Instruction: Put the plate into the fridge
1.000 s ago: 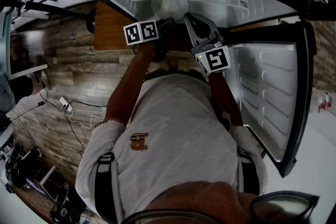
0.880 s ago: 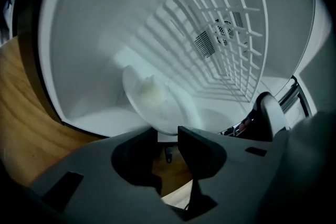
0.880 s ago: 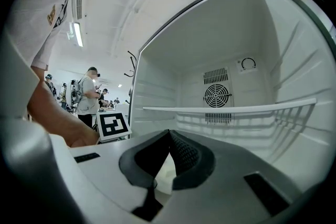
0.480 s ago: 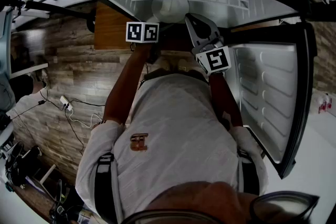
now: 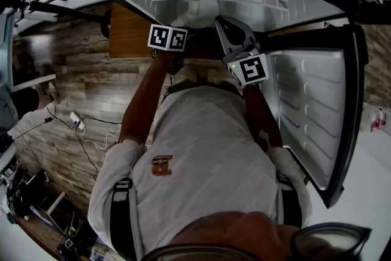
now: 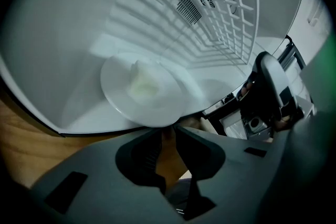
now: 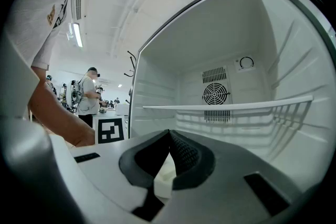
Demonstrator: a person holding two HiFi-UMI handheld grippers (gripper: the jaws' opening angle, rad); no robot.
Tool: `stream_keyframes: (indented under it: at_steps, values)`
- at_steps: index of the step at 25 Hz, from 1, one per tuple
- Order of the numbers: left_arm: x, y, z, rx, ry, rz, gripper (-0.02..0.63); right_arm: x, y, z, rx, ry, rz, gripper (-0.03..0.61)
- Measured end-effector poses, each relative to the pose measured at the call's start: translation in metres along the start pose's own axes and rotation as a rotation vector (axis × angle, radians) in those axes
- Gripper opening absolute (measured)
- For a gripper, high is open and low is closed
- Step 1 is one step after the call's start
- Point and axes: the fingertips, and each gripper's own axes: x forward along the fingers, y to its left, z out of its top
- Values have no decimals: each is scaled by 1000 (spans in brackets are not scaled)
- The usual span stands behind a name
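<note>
Your round white plate (image 6: 140,91) lies inside the open white fridge (image 6: 63,34), centre frame, your left tool (image 6: 168,131) empty, jaws just narrowing, right tool (image 7: 168,135) closed; only withdrawal seemingly remains.

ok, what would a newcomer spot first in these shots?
The round white plate lies on the floor of the open white fridge, under its white wire shelf. The left gripper sits just behind the plate's rim, its jaws apart with nothing between them, though they have just been closing. In the head view the person's white shirt fills the middle.
</note>
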Motion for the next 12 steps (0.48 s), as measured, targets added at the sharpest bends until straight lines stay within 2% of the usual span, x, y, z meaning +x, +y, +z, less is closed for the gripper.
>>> stream_keyframes:
  at_steps: [7, 12]
  values:
    - [-3, -5, -3, 24, -44, 4, 101, -2, 2, -4, -1, 15, 8, 32]
    - [-19, -18, 6, 89, -192, 2, 76, -3, 3, -6, 2, 28, 14, 32]
